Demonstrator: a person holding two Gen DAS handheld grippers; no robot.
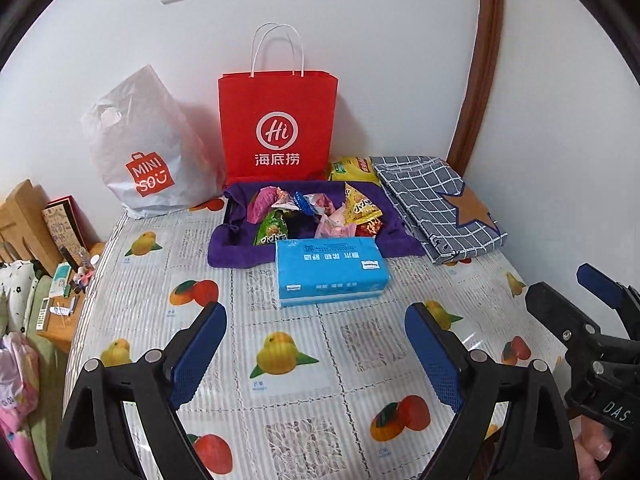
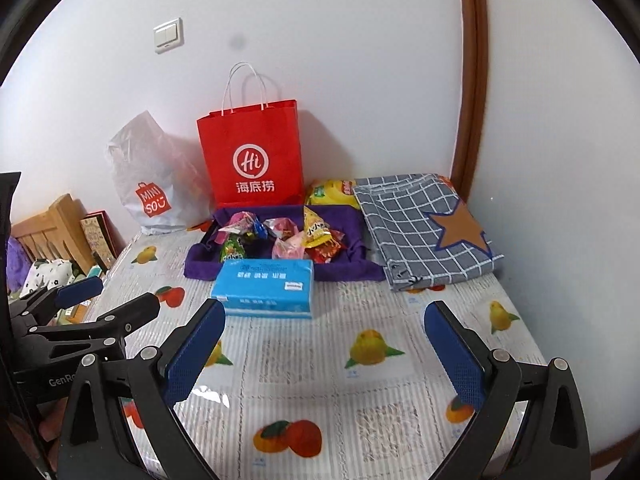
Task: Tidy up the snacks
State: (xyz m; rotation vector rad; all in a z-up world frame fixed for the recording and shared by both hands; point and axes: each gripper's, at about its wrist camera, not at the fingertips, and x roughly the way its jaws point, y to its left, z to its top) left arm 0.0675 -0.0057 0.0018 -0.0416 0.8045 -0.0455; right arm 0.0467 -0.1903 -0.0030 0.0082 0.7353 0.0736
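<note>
The snacks (image 1: 312, 216) are piled in the purple tray (image 1: 228, 258), straight ahead behind the tissue pack (image 1: 330, 272). Both the left gripper (image 1: 316, 344) and right gripper (image 2: 324, 344) are held open and empty, about equally far away.

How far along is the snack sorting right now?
Done: loose snack packets sit piled in the purple cloth-lined tray, behind the blue tissue pack. In hand: nothing; the left tool and right tool both hang open over the fruit-print tablecloth. Left: a yellow snack bag lies outside the tray, beside the red paper bag.
</note>
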